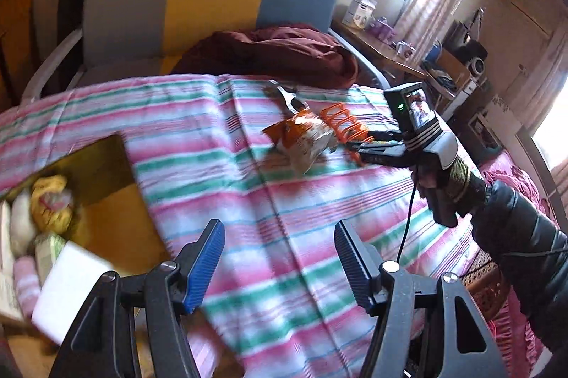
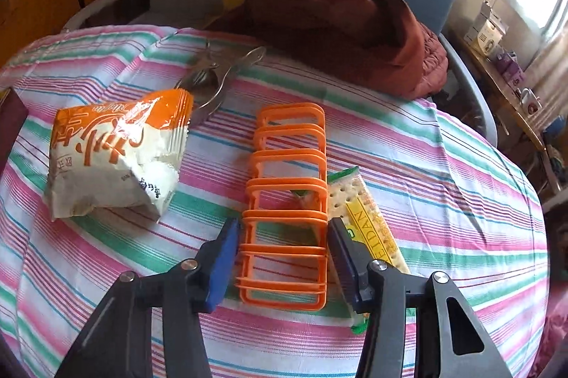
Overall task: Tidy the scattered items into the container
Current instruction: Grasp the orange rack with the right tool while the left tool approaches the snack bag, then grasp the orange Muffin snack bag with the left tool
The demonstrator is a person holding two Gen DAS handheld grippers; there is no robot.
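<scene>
Progress: partway. The cardboard box at the left edge of the striped cloth already holds several things: a yellow bag, a white block, some pale packets, all too blurred to name

Still out on the cloth:
- orange plastic rack, lying flat
- orange-and-white snack bag, left of the rack, crumpled
- cracker pack, partly under the rack's right side
- metal tongs, past the snack bag, near the maroon jacket

So four items left by my count

Right hand-held gripper: low over the cloth, fingers straddling the near end of the rack, blue pads just outside its two long sides. Jaws part-open, not clamped yet; can't tell if the pads touch. Left wrist view shows the person's hand on the handle, dark sleeve, tool levelled at the rack

Left hand-held gripper: jaws wide, holding nothing, hanging over bare cloth just right of the box

Likely next: close on the rack, carry it to the box. Risk: the cracker pack drags along with it
</scene>
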